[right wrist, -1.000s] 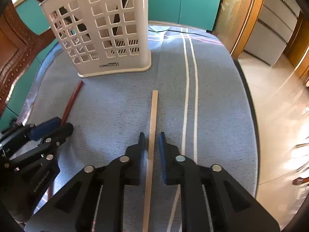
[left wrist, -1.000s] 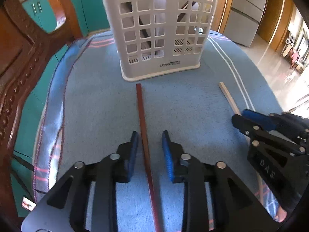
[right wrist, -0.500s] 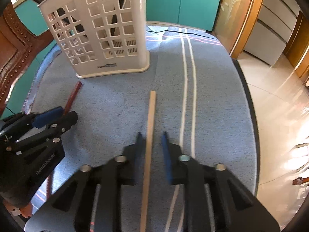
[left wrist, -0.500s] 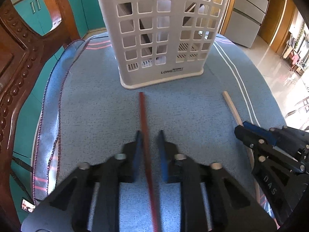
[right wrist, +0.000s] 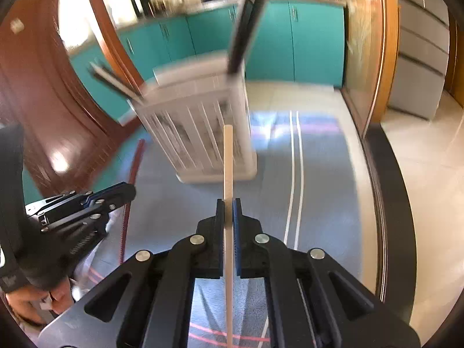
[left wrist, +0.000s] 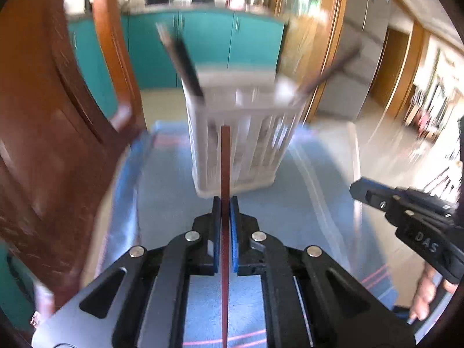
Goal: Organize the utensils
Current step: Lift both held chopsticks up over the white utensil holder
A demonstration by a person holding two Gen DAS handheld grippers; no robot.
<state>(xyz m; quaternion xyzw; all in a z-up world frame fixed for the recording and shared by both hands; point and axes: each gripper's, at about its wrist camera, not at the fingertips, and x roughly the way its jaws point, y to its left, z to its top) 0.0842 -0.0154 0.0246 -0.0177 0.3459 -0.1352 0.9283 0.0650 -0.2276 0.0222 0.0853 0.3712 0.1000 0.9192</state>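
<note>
Two claws (left wrist: 225, 203) (right wrist: 228, 204), two chopsticks (left wrist: 225, 156) (right wrist: 228, 156), one white basket (left wrist: 240, 145).

Your two wrist views each looked forward and downward along their own tongs, close above the surface (left wrist: 162, 203). Both shared the white basket (left wrist: 240, 145) ahead, and each caught the other tongs beside it.

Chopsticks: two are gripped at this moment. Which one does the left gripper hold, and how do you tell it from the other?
The dark red chopstick, clamped in the left gripper. The right gripper holds the pale wooden chopstick.
</note>
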